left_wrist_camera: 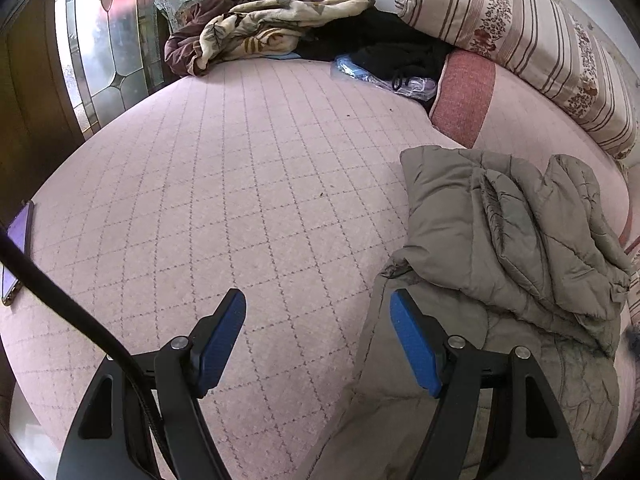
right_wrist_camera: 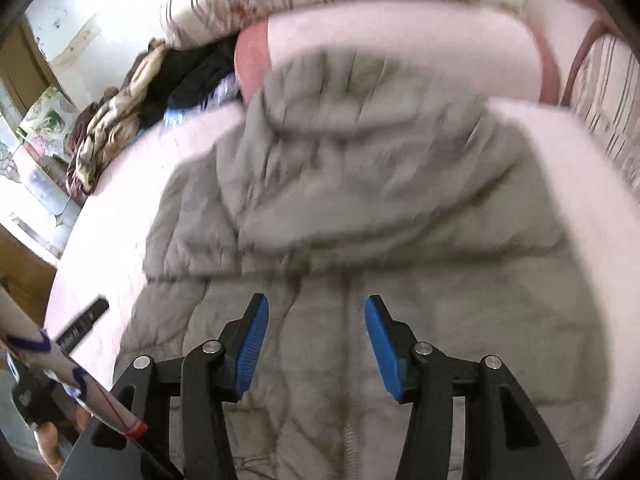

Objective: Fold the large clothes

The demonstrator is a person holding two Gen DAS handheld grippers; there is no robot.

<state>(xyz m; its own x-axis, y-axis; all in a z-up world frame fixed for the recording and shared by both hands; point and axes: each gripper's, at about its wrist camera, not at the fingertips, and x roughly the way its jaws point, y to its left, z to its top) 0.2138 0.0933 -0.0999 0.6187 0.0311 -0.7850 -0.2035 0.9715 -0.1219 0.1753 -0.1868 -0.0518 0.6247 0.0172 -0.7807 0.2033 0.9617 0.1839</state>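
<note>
Since the grey puffer jacket (right_wrist_camera: pixel 352 208) is already half folded mid-frame, a thick edge should be grabbed, not one layer. Both the left gripper (left_wrist_camera: pixel 318 320) and right gripper (right_wrist_camera: pixel 316 328) are spread wide with nothing held.

both views were fisheye, with straight lines bowed and dark vignetted corners ringing each frame. the left wrist view was sharp and evenly lit by soft daylight; the leaded glass window (left_wrist_camera: pixel 108 40) at far left glowed, with a red-tinged bright patch near its top. shadows on the pink quilted bedspread (left_wrist_camera: pixel 240 184) were faint and soft-edged. the right wrist view was heavily motion-blurred: the grey puffer jacket (right_wrist_camera: pixel 360 200) smeared, its quilting lines barely readable, while the blue pads (right_wrist_camera: pixel 250 352) stayed crisp. the bedspread (right_wrist_camera: pixel 568 184) there looked washed out, nearly white, and the wall (right_wrist_camera: pixel 80 12) at upper left was overexposed.
</note>
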